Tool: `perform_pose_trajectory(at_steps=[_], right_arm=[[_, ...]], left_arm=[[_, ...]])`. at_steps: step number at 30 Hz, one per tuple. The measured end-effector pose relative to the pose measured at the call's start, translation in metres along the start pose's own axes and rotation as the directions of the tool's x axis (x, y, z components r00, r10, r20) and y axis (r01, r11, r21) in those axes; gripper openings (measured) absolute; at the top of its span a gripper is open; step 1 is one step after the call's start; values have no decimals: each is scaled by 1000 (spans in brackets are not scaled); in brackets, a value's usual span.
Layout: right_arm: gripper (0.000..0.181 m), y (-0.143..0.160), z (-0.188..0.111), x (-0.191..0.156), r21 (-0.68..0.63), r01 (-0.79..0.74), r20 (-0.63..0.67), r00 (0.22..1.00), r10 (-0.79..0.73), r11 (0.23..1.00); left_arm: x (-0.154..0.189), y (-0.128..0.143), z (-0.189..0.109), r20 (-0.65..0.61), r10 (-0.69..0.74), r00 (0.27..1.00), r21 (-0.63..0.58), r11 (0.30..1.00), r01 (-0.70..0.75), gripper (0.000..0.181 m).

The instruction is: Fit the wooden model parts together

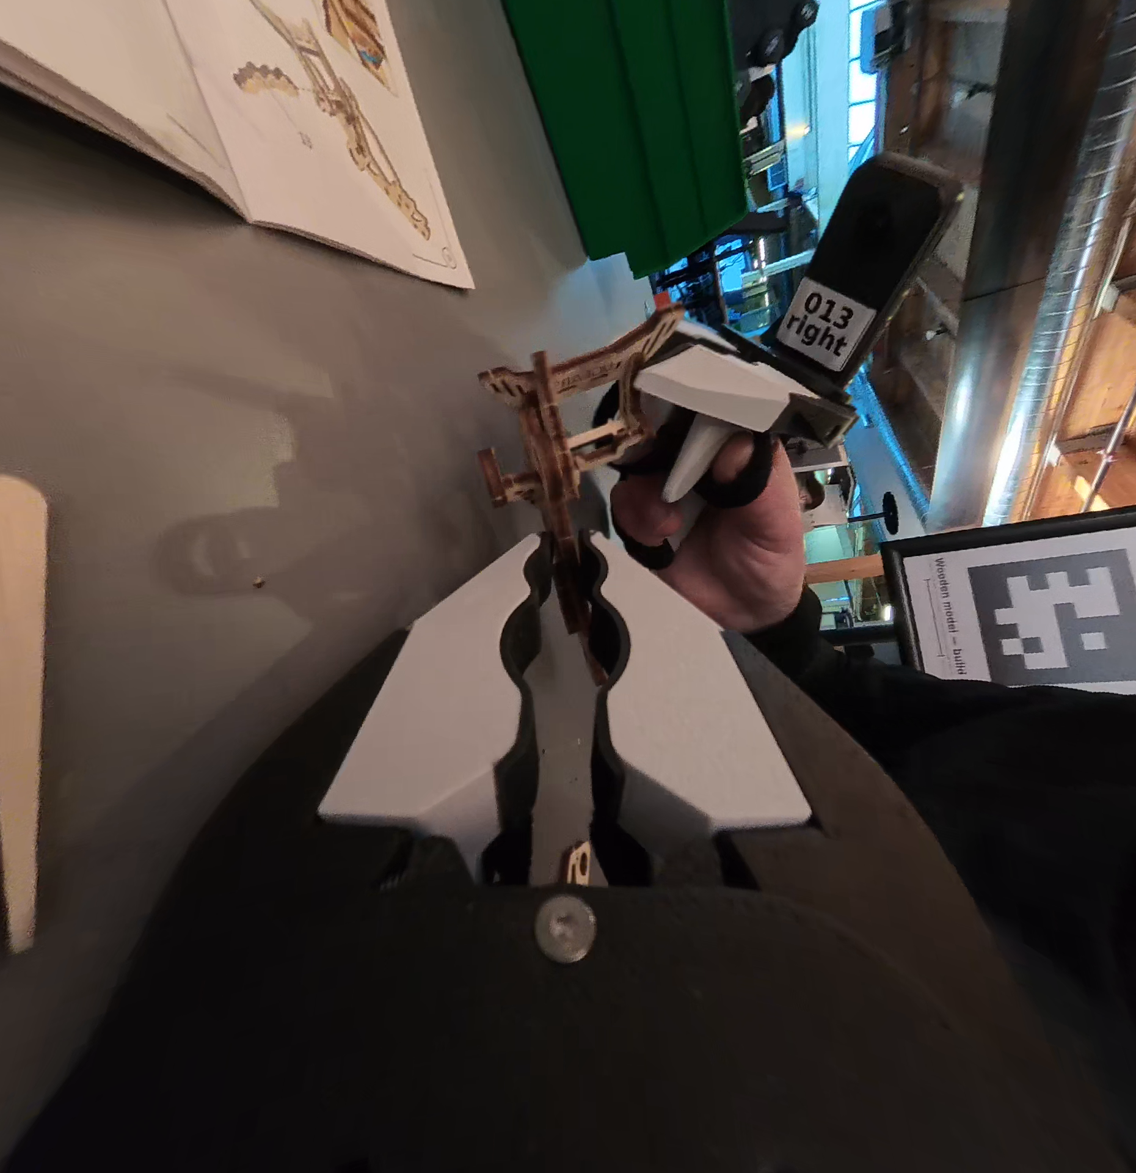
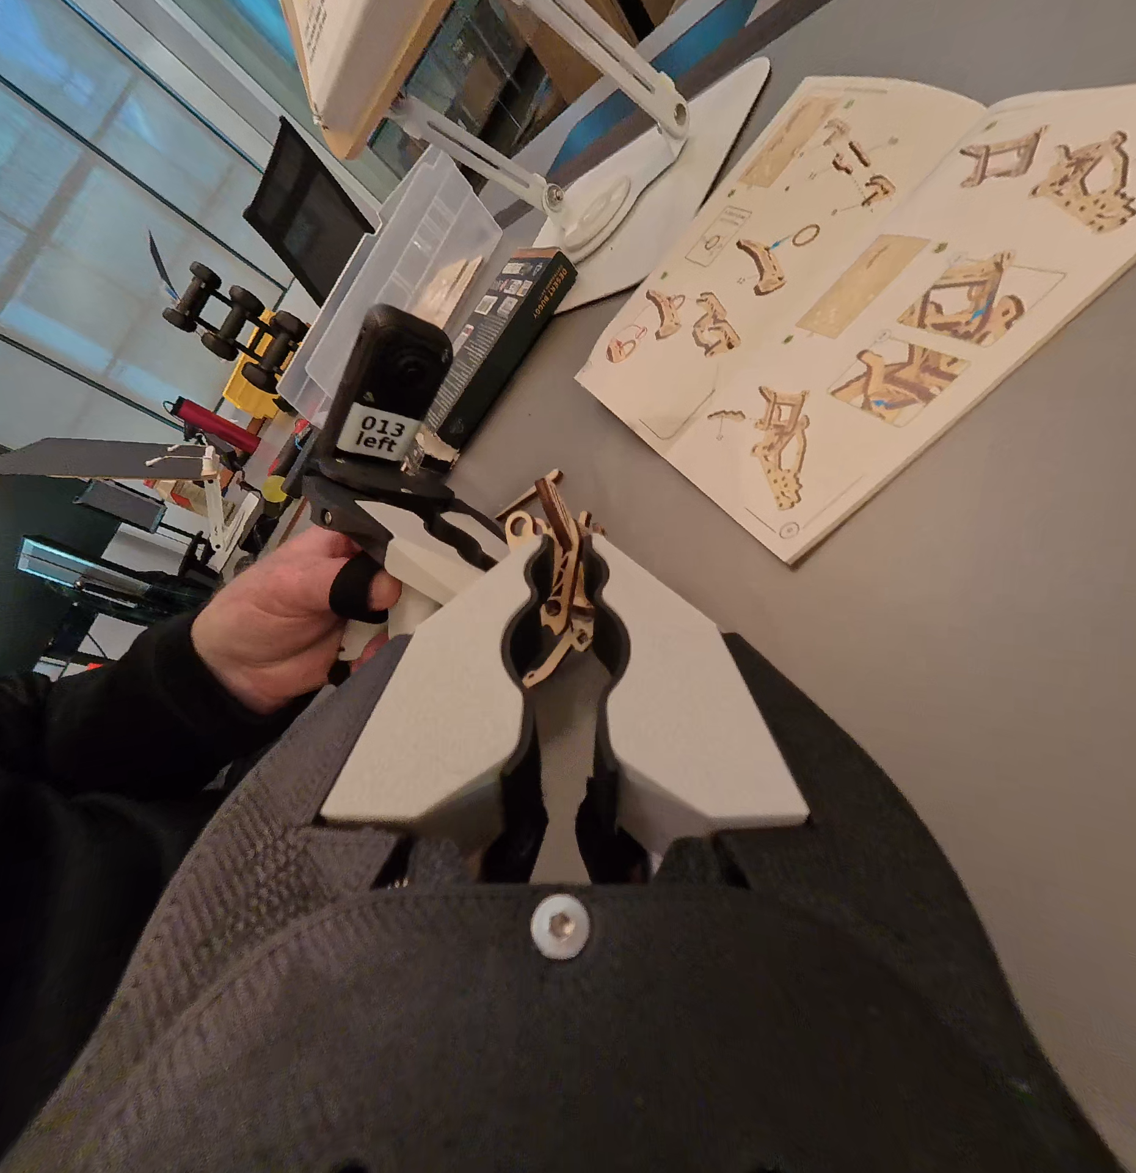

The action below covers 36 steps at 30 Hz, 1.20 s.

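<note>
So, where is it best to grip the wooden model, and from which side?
Probably by its flat plates, edge-on, as now: the left gripper pinches the lower plate of the wooden model from below, and the right gripper clamps the other end. The thin cross struts look fragile.

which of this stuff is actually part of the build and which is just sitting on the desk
In use:
- wooden model, pinched by both the left gripper and the right gripper
- open instruction booklet

Lying about:
- clear plastic box
- dark carton
- white lamp base
- green bin
- framed marker card
</note>
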State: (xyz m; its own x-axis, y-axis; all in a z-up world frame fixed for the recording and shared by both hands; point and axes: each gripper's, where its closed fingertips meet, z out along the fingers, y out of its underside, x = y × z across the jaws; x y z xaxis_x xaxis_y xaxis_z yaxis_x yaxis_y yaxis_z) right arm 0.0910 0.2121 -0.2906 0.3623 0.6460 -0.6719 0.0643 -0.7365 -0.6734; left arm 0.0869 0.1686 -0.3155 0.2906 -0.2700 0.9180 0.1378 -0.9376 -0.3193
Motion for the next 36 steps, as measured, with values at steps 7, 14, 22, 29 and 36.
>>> perform_pose_trajectory(at_steps=[7,14,22,29,36], right_arm=[[12,10,0,4,-57,-10,18,1000,11,998],[11,22,-2,5,-131,-21,36,999,26,991],[5,19,-6,1,-120,-36,64,997,44,992],[4,6,-13,-8,-22,-187,182,965,187,982],[4,-10,-19,-9,63,-275,235,938,253,959]], left_arm=[[-3,1,2,29,15,999,-26,1000,-14,5],[-6,3,4,60,55,997,-47,998,-52,5],[-2,0,2,49,94,994,-23,995,-92,5],[9,-9,-1,55,221,974,46,974,-224,5],[21,-23,-2,73,362,929,137,919,-368,5]])
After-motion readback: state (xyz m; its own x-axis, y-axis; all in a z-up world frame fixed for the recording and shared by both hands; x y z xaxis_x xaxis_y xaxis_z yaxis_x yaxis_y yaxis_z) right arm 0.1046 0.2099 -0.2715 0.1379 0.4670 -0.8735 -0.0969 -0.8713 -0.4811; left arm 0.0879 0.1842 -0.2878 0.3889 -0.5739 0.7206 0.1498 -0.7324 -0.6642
